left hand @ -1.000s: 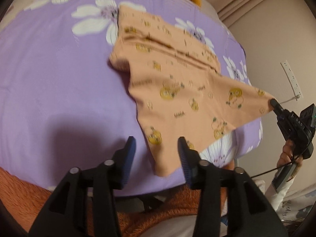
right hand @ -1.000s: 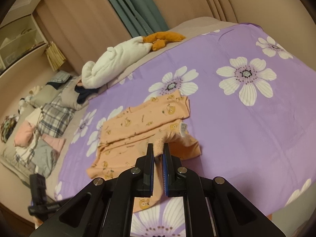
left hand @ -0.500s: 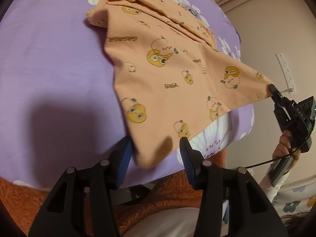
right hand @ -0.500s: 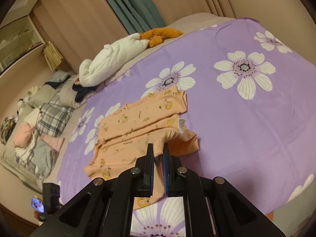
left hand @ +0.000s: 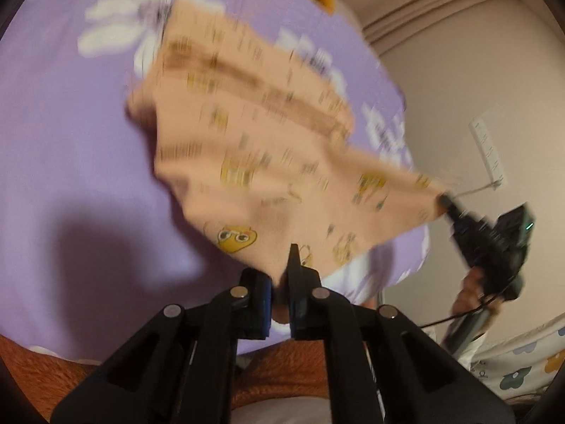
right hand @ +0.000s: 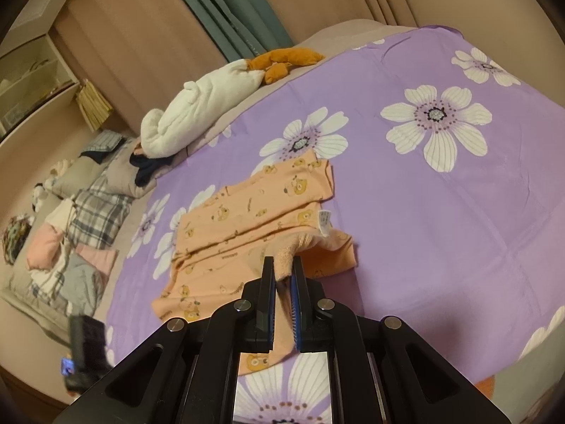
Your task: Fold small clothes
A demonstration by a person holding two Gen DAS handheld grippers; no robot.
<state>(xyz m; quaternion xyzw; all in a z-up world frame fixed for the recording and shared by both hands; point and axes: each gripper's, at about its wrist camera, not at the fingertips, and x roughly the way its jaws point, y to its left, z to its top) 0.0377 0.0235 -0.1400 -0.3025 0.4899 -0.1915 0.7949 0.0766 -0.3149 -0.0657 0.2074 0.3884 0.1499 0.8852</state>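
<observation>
Left gripper [left hand: 280, 275] is clamped on a near corner of the orange printed garment [left hand: 261, 148], jaws nearly together with cloth between them; view is motion-blurred. Right gripper [right hand: 282, 282] is pinched narrow on another near edge of the same garment [right hand: 247, 226], lifting a fold with the white tag [right hand: 324, 224] showing. Rest of garment lies partly folded on the purple floral bedspread [right hand: 441, 212], white plush [right hand: 197, 106] and clothes pile [right hand: 70, 233] well apart at far left.
</observation>
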